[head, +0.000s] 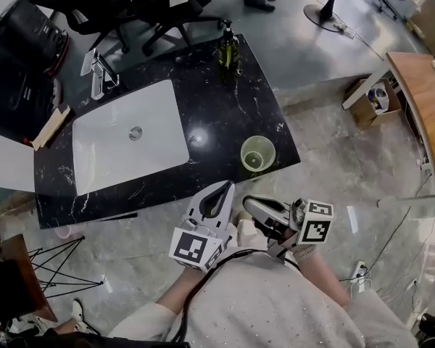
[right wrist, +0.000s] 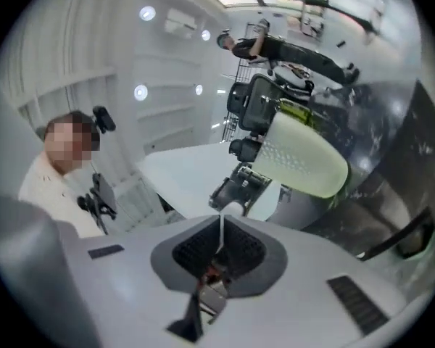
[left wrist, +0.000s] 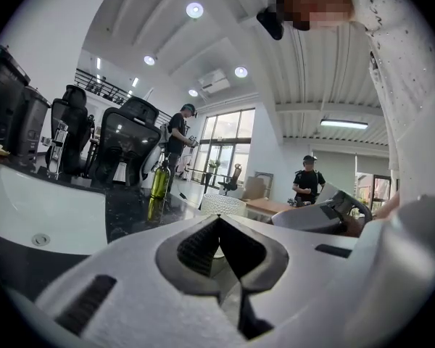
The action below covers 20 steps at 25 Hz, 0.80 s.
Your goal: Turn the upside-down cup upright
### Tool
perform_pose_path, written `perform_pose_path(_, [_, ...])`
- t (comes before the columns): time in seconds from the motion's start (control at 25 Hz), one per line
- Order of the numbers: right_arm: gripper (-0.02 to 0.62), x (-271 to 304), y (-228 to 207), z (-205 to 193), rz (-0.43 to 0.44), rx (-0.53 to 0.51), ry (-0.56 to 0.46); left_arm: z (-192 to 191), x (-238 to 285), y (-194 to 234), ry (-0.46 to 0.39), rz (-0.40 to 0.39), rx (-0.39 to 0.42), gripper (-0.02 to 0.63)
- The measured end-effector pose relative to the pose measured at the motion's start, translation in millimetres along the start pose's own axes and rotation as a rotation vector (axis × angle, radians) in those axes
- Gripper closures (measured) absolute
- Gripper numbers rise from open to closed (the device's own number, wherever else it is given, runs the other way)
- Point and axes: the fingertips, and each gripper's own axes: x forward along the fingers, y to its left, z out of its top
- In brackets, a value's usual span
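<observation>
A pale green translucent cup (head: 257,153) stands upright, mouth up, near the front right corner of the black marble counter (head: 225,100). My left gripper (head: 225,188) is off the counter's front edge, close to my body, with its jaws together and nothing in them. My right gripper (head: 251,203) hangs beside it, below the cup, also shut and empty. In the left gripper view the cup (left wrist: 223,204) shows just past the closed left gripper (left wrist: 219,219). In the right gripper view the picture is rolled, so the cup (right wrist: 304,156) looks sideways beyond the closed right gripper (right wrist: 221,217).
A white sink basin (head: 130,147) with a chrome faucet (head: 101,72) fills the counter's left half. A green bottle (head: 228,46) stands at the back edge. Black office chairs (head: 130,6) are behind the counter, and a wooden desk (head: 420,100) is at right.
</observation>
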Motion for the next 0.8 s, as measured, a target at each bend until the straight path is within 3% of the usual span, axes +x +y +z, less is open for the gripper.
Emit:
perform_pose_path(0.16, [0.578,0.0,1.4,-1.3,-0.184,-0.303,0.066,2.9,-2.2,-4.6,-0.007,-0.002,0.011,0.598])
perform_pose_path(0.44, [0.588,-0.3,14.2,6.4,-0.337,-0.64,0.074,4.1,-6.2,-12.3,-0.005,-0.011,0.024,0.598])
perform_pose_path(0.6, [0.588,-3.9,18.1,13.7,-0.406,-0.766,0.053,2.3,-7.4,-13.7,-0.003,-0.016,0.02,0.598])
perform_pose_path(0.8, [0.589,-4.6,22.0,17.0,-0.417,-0.818,0.038,1.7,-8.7,-14.5,-0.001,-0.018,0.023,0.598])
